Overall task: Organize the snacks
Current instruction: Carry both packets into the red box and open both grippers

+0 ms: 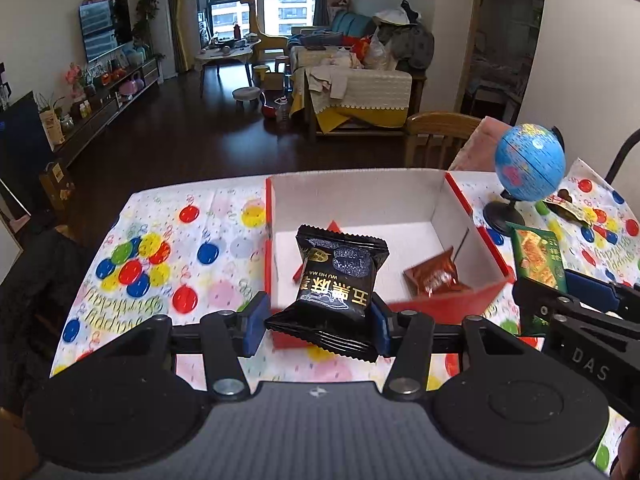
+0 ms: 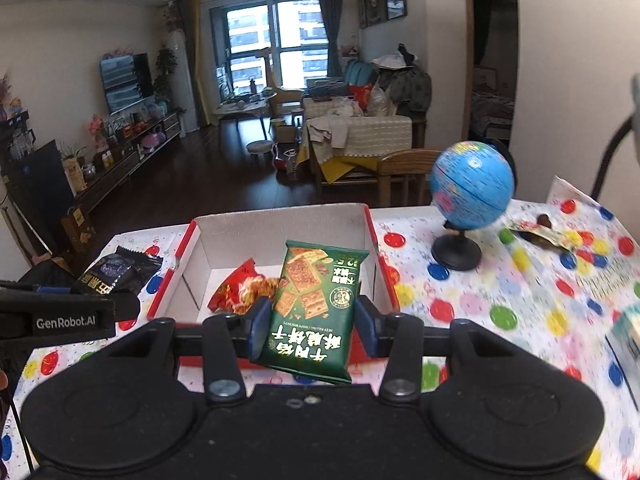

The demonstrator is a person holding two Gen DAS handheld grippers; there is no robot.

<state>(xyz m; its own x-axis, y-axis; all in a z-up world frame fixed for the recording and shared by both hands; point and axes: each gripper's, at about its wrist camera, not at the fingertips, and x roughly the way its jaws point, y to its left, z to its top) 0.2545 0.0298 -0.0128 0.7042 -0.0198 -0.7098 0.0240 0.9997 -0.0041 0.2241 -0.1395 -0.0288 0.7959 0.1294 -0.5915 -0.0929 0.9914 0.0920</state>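
the right gripper clamps a green biscuit packet between its blue pads, held above the near edge of the open red-and-white box. a red snack packet lies inside. a globe stands to the right on the balloon-print tablecloth.

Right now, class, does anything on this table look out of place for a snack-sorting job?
Yes: a blue globe on a black stand sits on the balloon-print tablecloth right of the red box. It is no snack. A loose wrapper lies beyond it, outside the box.
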